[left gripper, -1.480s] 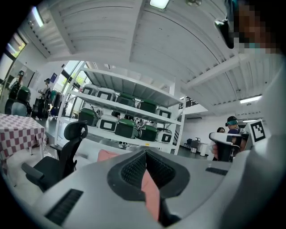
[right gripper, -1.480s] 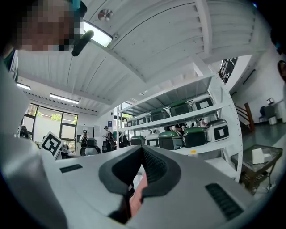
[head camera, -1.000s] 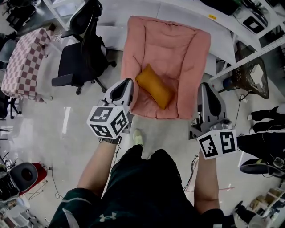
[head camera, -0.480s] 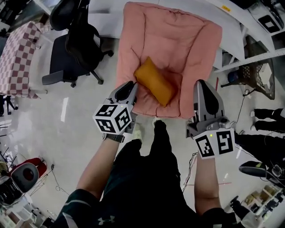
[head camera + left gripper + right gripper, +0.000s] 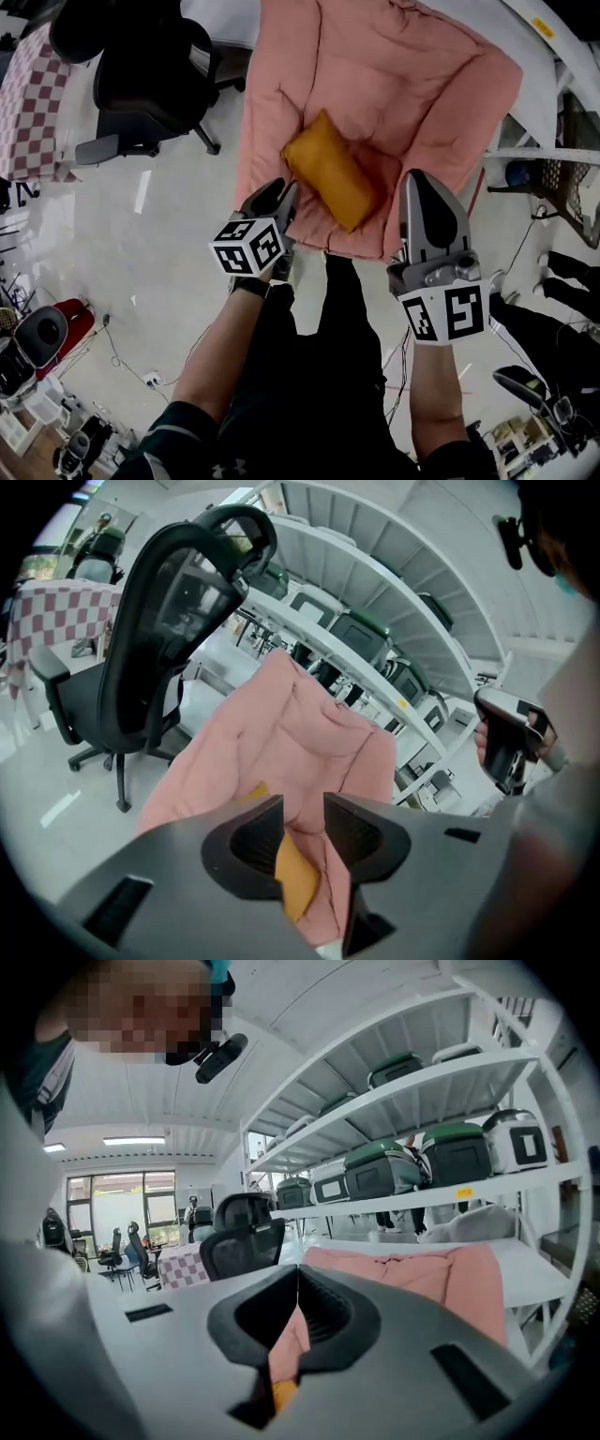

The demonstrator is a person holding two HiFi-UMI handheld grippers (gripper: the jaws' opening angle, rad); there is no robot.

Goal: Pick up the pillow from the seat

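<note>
Left tool (image 5: 303,810) mid-opening, empty; right tool (image 5: 298,1283) closed, empty.

Grey tapered left tongs (image 5: 279,190) and right tongs (image 5: 419,180) each end in a white cube (image 5: 248,246) bearing black square markers. Dark top (image 5: 309,427), white-striped short sleeves (image 5: 161,452), black trousers (image 5: 342,300).
</note>
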